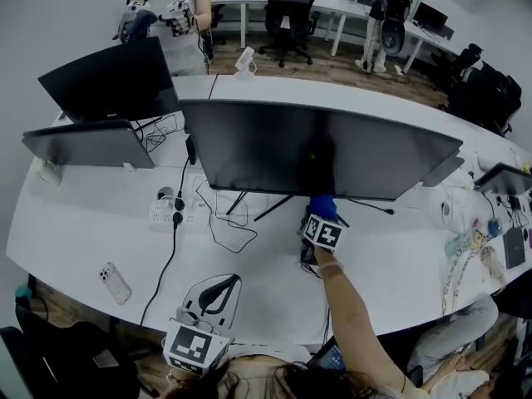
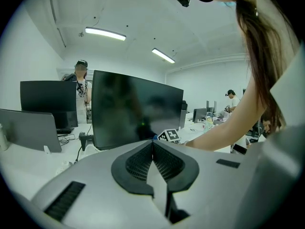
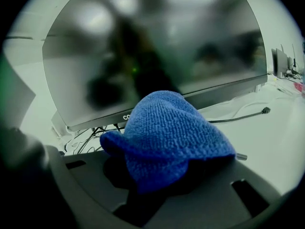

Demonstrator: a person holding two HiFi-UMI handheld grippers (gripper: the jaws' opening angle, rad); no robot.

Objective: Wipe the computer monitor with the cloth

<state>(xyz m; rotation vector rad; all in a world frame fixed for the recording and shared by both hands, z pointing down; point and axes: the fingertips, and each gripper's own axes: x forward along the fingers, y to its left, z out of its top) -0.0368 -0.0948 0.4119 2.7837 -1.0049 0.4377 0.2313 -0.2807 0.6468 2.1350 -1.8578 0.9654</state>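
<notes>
The right tongs (image 1: 322,216) (image 3: 159,173) are clenching a blue fuzzy cloth (image 1: 322,205) (image 3: 167,132). In the right gripper view the cloth is bulging up out of the dark jaws in a rounded heap and is covering their tips. A bare arm is reaching forward from the bottom of the head view and is carrying these tongs up to the wide dark flat computer monitor (image 1: 320,148) (image 2: 136,109) (image 3: 152,46). The cloth is sitting just at the lower edge of the screen, a little right of its middle, above the thin black stand legs (image 1: 258,210). I cannot tell whether the cloth is pressing on the glass or only hanging beside it.

The left tongs (image 1: 223,288) (image 2: 153,144) are staying low near the person's body, well apart from the monitor. Their two black ribbed pads are meeting at the tips, and nothing is lying between them. They are pointing towards the screen.

The monitor is standing upright on a white curved tabletop (image 1: 83,223). To the left of it, a black cable (image 1: 170,256) is running across the tabletop, and a smartphone in a pale case (image 1: 115,283) is lying flat near the front edge.
</notes>
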